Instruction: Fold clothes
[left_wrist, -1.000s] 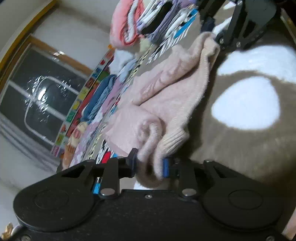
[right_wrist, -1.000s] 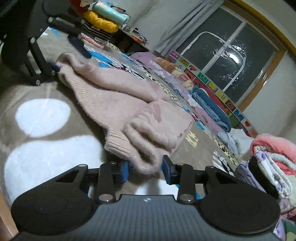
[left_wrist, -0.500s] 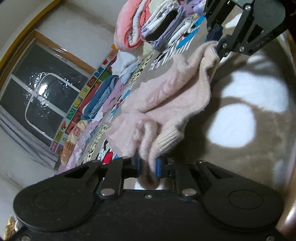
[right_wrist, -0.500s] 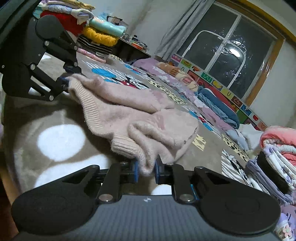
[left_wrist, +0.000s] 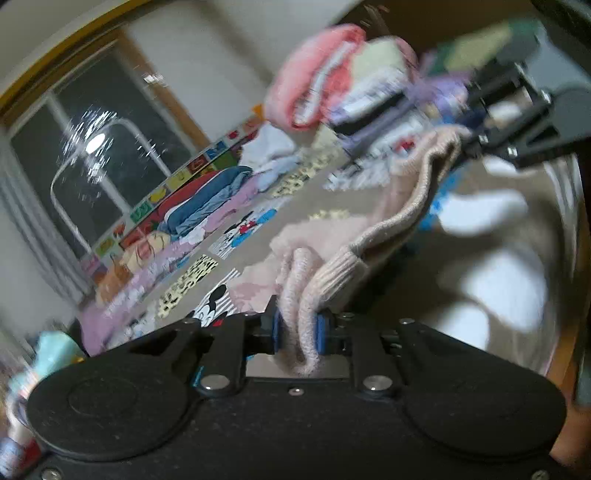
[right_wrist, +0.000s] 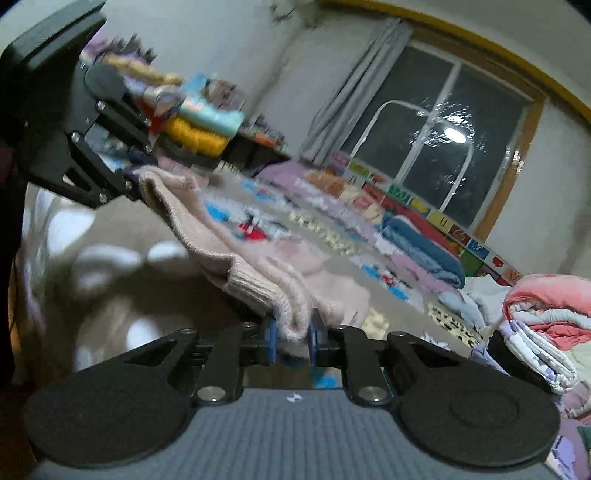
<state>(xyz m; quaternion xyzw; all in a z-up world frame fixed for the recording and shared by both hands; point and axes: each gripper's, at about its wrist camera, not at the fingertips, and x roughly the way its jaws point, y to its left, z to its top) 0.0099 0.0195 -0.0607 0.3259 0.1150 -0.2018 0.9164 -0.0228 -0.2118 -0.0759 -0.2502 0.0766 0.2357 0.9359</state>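
Observation:
A fuzzy pale pink sweater (left_wrist: 388, 221) hangs stretched between my two grippers above the spotted blanket. My left gripper (left_wrist: 297, 325) has a ribbed corner of it between its blue pads, which still press on the knit as the jaws are opening slightly. My right gripper (right_wrist: 291, 332) is shut on the other ribbed corner of the sweater (right_wrist: 221, 240). Each view shows the opposite gripper at the far end of the hem: the right gripper (left_wrist: 476, 142) at top right, the left gripper (right_wrist: 129, 181) at the left. The sweater's body sags onto the blanket.
A brown blanket with white spots (left_wrist: 498, 288) lies under the sweater. A pile of folded clothes (right_wrist: 546, 302) sits at the right, and another folded stack (right_wrist: 199, 122) at the back left. More garments (right_wrist: 424, 240) lie along the wall below the window.
Both grippers closed on the sweater's ribbed corners and rose, lifting the hem off the blanket. The left view has rolled and the pictures are blurred by motion.

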